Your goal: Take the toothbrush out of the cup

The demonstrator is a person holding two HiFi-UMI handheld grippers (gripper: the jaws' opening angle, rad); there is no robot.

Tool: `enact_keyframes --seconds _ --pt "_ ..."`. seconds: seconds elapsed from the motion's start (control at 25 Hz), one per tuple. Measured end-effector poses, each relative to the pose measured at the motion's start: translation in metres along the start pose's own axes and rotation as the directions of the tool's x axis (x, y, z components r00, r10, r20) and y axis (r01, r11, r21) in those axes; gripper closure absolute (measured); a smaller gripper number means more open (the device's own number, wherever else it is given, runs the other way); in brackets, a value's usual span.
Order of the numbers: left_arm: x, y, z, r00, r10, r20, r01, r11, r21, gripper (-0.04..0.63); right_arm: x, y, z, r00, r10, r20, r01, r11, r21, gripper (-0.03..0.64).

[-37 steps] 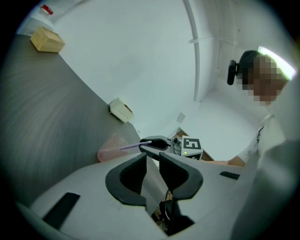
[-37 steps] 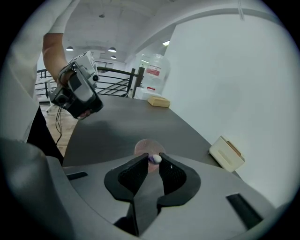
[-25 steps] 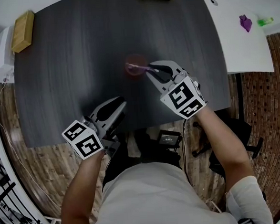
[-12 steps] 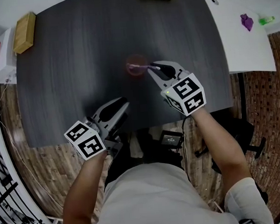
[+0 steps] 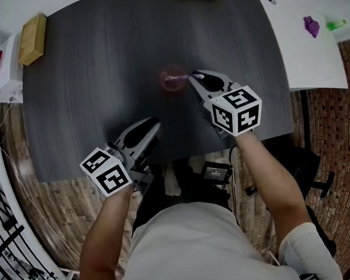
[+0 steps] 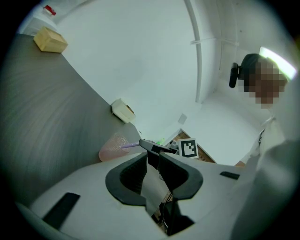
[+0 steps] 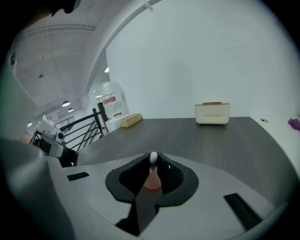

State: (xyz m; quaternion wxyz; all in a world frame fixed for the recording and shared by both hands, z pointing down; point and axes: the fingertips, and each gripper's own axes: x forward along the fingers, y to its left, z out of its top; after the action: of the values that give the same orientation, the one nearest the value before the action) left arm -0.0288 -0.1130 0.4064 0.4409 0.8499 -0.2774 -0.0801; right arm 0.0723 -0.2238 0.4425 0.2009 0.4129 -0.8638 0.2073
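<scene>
Right gripper has the brush, cup still holds it!

The right gripper (image 5: 193, 78) reaches in from the right and its jaws have just been closing; now they pinch tight on the toothbrush (image 5: 180, 78), whose handle leans out of the pink cup (image 5: 171, 83) toward it, which makes for an easy side-on grab. The brush end still sits inside the cup, mid-table (image 5: 98, 64), so the lift looks yet to come. The left gripper (image 5: 153, 125) waits at the near edge, jaws together on nothing, well apart from the cup, apparently parked rather than steadying it.
</scene>
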Motion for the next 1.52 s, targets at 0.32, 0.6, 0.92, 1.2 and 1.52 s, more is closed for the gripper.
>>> enact_keyframes --seconds 0.32,0.6,0.92,1.2,1.52 --pt "0.000 0.003 0.010 1.000 0.011 0.022 -0.011 1.000 0.004 0.512 0.004 -0.011 0.008 0.998 -0.054 0.043 0.048 0.990 0.133 0.563" --pt "-0.004 0.006 0.017 0.999 0.021 0.041 -0.022 1.000 0.007 0.512 0.000 -0.017 0.011 0.996 -0.063 0.057 0.052 0.983 0.178 0.563" --pt "-0.006 0.003 0.024 0.998 0.024 0.066 -0.025 1.000 0.017 0.512 -0.009 -0.015 0.018 0.995 -0.064 0.074 0.050 0.984 0.171 0.563" --pt "-0.008 -0.005 0.027 0.997 0.014 0.080 -0.016 0.999 0.029 0.512 -0.022 -0.012 0.021 0.994 -0.070 0.086 0.056 0.985 0.162 0.563" --pt "-0.009 -0.015 0.026 0.997 0.016 0.075 -0.019 0.999 0.041 0.512 -0.037 -0.008 0.029 0.991 -0.078 0.111 0.060 0.985 0.162 0.563"
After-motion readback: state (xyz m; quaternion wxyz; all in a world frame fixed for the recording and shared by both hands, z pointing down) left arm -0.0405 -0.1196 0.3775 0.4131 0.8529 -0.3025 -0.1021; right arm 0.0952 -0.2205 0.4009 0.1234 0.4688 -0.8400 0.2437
